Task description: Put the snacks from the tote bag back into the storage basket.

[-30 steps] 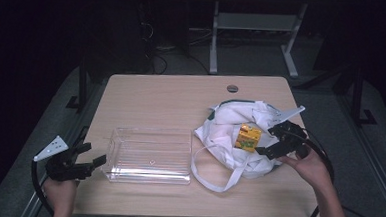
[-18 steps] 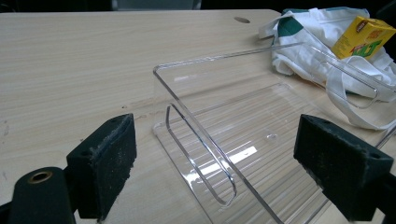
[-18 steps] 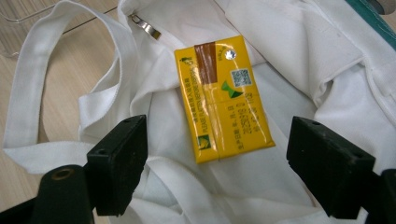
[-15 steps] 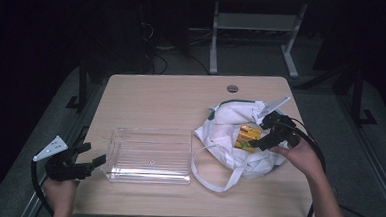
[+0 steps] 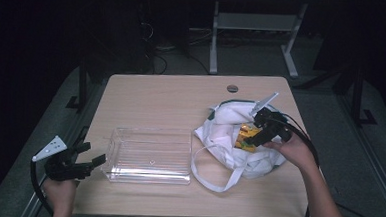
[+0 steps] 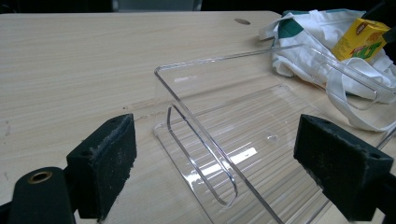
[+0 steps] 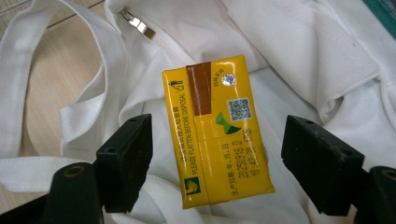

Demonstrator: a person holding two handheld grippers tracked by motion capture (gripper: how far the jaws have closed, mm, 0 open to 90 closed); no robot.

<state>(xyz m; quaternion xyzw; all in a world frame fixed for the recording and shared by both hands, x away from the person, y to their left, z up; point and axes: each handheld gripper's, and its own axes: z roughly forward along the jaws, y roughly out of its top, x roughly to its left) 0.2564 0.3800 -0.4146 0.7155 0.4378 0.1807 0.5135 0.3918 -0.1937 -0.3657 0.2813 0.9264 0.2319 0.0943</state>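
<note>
The yellow drink carton [image 7: 215,133] lies on top of the white cloth bag [image 5: 229,135], which is slumped on the right part of the wooden table [image 5: 171,97]. In the right gripper view the carton lies flat on the folds of cloth with its printed face up, a brown strip and a foil straw hole near its far end. The right gripper [image 5: 259,134] is right over it, the two black jaws standing one on each side of the carton with a gap of cloth showing between each pad and the carton's edges. Those jaws have just been closing in, the carton between them, but the pads are not pressing on it and it rests on the bag. A zip pull glints on the bag's opening beyond the carton, and a white strap [image 5: 213,169] loops off the bag onto the tabletop toward the person's side.

To the left of the bag, just beside it, sits a clear plastic tray [image 5: 116,149] with a ribbed bottom and slot handles in its end walls. The left gripper [image 5: 90,160] hovers at the table's near left corner, pointed at the tray's end wall, its jaws spread wide with nothing held between them.
</note>
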